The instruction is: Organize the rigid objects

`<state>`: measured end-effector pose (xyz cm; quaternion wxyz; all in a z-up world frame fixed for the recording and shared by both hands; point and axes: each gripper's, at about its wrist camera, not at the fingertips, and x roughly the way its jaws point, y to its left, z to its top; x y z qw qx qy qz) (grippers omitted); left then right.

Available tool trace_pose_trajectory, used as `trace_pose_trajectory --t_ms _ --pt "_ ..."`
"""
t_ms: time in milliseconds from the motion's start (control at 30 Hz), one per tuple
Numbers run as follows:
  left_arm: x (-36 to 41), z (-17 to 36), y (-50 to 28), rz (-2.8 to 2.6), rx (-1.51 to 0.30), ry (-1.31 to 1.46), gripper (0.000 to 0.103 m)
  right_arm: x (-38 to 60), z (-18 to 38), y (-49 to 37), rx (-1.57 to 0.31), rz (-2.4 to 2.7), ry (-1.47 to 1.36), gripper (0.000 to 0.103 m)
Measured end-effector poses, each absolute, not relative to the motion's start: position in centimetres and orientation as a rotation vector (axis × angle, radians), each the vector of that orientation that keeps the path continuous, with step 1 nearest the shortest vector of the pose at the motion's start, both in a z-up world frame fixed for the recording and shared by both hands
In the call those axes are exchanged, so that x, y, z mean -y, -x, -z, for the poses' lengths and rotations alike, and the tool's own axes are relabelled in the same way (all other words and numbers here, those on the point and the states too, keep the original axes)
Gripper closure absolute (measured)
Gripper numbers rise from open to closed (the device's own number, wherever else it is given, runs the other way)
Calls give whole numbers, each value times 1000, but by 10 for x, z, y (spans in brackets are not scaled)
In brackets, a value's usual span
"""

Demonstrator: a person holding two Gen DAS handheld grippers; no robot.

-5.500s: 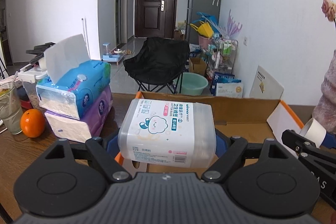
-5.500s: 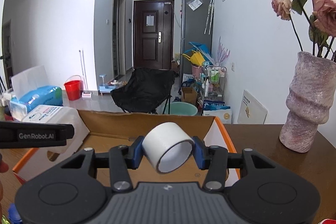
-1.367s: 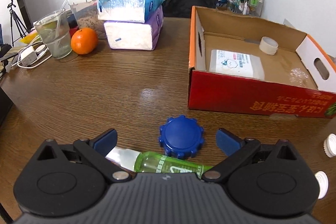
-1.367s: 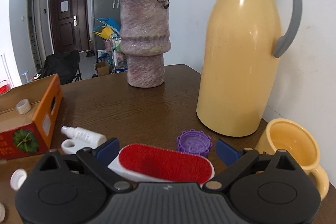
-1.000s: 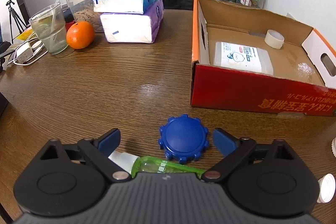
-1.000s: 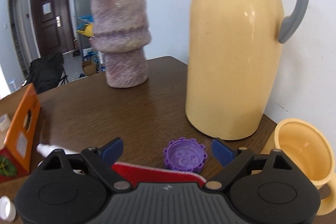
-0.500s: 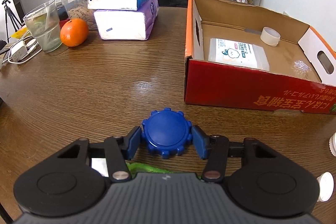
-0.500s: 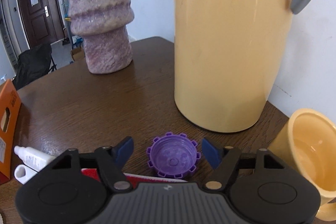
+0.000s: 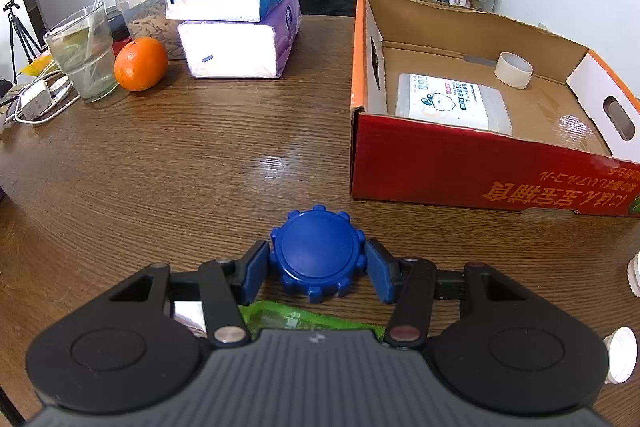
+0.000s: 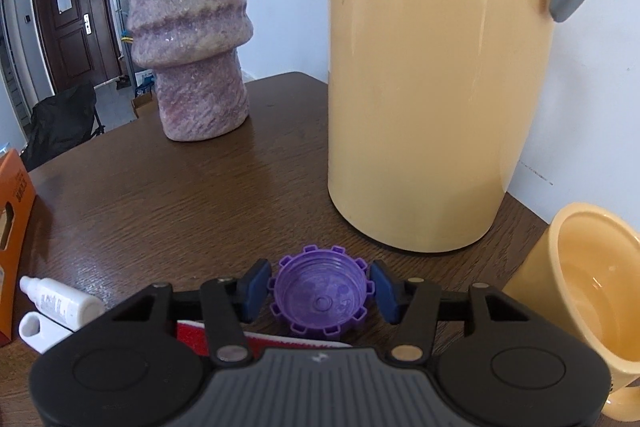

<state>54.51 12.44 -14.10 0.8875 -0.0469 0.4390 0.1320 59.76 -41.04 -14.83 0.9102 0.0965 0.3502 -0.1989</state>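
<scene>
Since a second ago both grippers have been closing: left gripper (image 9: 317,263) clamps the blue cap (image 9: 317,258); right gripper (image 10: 320,291) pinches the purple cap (image 10: 321,294).

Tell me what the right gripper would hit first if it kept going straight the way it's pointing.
Likely the wooden table just past the purple cap that the right gripper, whose jaws have just been closing, holds. Beyond that stands the yellow thermos jug, though depth is unclear.

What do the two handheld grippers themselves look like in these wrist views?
Both look alike: the left gripper and right gripper have a ribbed grey body, black side housings with round discs, black linkage arms with metal pivot pins, and blue pads. No cables or sleeves show.
</scene>
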Motion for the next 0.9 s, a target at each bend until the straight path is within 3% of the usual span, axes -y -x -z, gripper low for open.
trace_pose_trajectory --t_ms 900 --pt "-113 103 -490 -290 -754 98 50 375 115 -531 -533 362 -178 49"
